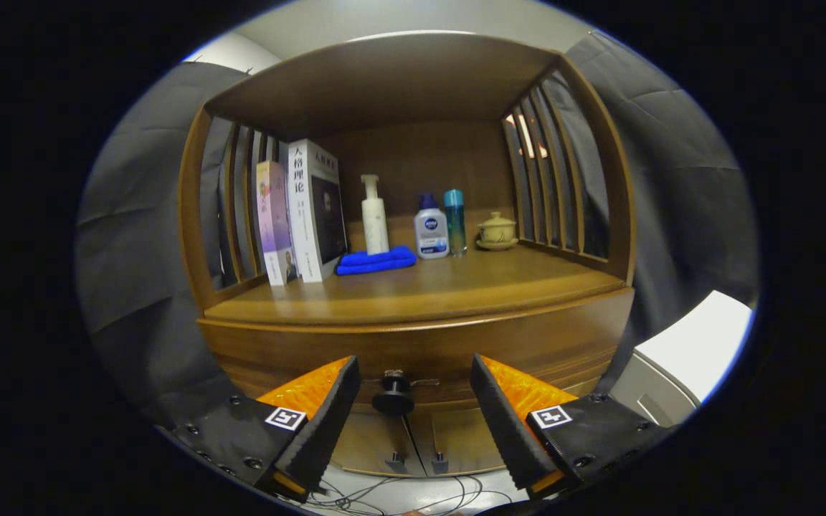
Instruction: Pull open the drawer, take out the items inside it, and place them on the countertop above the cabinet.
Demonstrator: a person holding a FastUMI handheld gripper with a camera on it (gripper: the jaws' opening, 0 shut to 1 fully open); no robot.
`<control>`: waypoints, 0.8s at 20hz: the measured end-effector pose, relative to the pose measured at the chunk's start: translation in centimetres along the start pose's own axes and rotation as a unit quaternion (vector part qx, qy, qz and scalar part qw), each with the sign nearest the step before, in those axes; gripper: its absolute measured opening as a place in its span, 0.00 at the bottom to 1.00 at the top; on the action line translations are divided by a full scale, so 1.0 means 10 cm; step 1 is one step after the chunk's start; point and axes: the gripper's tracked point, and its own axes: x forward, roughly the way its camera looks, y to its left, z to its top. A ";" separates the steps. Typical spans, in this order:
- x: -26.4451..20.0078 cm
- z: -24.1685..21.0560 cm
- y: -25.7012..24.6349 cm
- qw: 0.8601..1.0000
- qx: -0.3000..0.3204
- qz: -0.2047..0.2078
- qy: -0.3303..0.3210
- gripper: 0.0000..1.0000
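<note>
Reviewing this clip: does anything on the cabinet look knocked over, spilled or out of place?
Nothing stands out. Books, bottles and lidded cup stand upright on the countertop; the blue cloth lies folded. The open gripper flanks the shut drawer's knob.

Drawer closed, contents hidden; book titles too small

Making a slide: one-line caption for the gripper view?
Open gripper lined up on the closed drawer's knob, below a countertop holding books and bottles.
</note>
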 end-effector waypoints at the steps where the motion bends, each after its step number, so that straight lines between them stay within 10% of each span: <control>1: 0.07 -0.06 0.03 1.000 -0.007 0.001 0.006 0.98; 11: 0.44 -0.48 0.03 0.999 -0.025 -0.013 0.045 0.98; 16: 0.51 -0.54 0.10 0.998 -0.031 0.000 0.050 0.82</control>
